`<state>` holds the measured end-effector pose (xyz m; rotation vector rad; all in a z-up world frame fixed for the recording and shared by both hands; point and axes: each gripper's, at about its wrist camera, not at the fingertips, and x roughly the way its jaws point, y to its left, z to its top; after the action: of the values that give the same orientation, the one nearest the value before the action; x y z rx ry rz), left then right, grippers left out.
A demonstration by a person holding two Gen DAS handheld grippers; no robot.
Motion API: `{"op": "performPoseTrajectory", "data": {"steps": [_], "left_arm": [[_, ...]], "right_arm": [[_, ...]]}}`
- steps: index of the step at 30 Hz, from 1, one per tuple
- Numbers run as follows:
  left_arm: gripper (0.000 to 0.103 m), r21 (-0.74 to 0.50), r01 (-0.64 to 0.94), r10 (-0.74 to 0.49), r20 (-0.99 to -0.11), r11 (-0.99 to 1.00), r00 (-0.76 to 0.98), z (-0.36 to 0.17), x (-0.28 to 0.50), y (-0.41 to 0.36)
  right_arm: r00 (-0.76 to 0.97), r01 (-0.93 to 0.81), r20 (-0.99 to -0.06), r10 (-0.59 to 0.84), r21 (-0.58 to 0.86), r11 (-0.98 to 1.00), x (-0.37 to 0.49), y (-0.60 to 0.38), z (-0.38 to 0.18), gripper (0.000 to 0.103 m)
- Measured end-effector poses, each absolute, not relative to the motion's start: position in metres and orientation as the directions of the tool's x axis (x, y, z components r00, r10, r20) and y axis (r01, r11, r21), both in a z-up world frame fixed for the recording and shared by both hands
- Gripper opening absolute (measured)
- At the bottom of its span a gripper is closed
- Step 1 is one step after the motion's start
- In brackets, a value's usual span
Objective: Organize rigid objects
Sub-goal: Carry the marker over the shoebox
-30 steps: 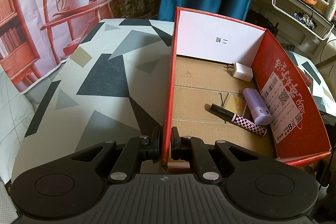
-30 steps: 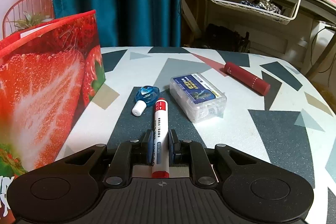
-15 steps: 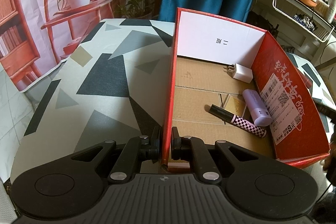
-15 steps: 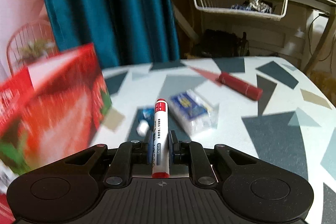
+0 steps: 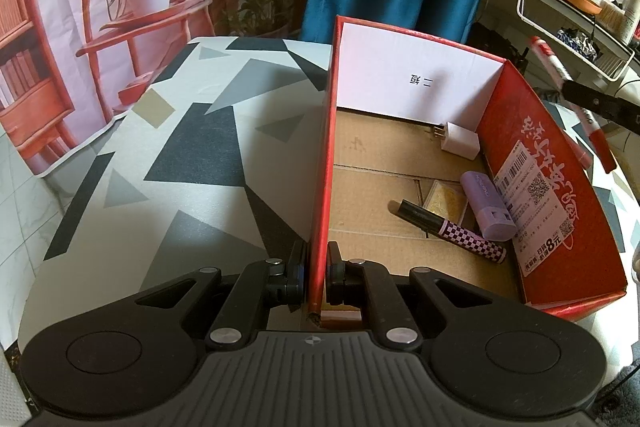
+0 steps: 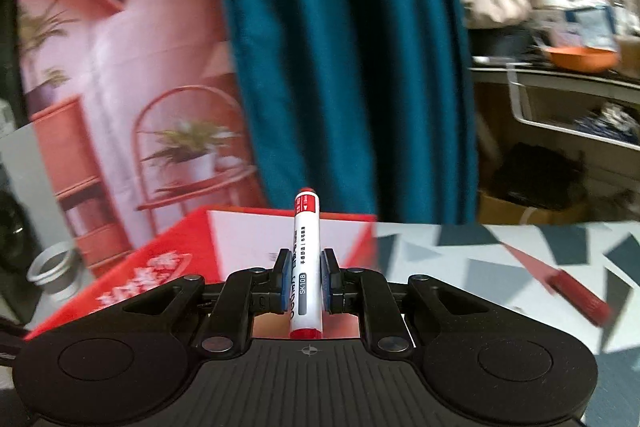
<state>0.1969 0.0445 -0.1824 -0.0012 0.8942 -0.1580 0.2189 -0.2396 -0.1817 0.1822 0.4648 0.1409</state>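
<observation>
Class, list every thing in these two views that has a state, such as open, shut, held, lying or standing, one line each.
Left gripper: shut on the box wall.
Right gripper: shut on the marker.
Marker: capped, held off the table.
Red box: open-topped, standing on the table.
White charger: lying in the box, by the far wall.
Purple case: lying in the box.
Checkered pen: lying in the box.
Red tube: lying on the table.

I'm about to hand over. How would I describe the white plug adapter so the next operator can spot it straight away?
Find the open red cardboard box on the patterned table. Look into its far corner, where the white end wall meets the red right-hand wall: the plug adapter lies there on the brown floor. It is the only white, blocky item in the box, with metal prongs sticking out, apart from the checkered pen and lilac case nearer the camera.
</observation>
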Motion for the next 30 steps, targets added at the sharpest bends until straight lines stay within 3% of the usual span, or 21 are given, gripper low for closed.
{"op": "performPoseTrajectory", "data": {"steps": [11, 30], "left_arm": [[0.010, -0.072, 0.136, -0.141, -0.776, 0.988, 0.615, -0.183, 0.198, 0.045], [0.010, -0.071, 0.135, -0.140, -0.777, 0.988, 0.614, -0.182, 0.198, 0.044]], "right_arm": [[0.827, -0.190, -0.505, 0.248, 0.166, 0.968, 0.226, -0.204, -0.194, 0.014], [0.779, -0.259, -0.547, 0.307, 0.165, 0.952, 0.222, -0.189, -0.207, 0.015]]}}
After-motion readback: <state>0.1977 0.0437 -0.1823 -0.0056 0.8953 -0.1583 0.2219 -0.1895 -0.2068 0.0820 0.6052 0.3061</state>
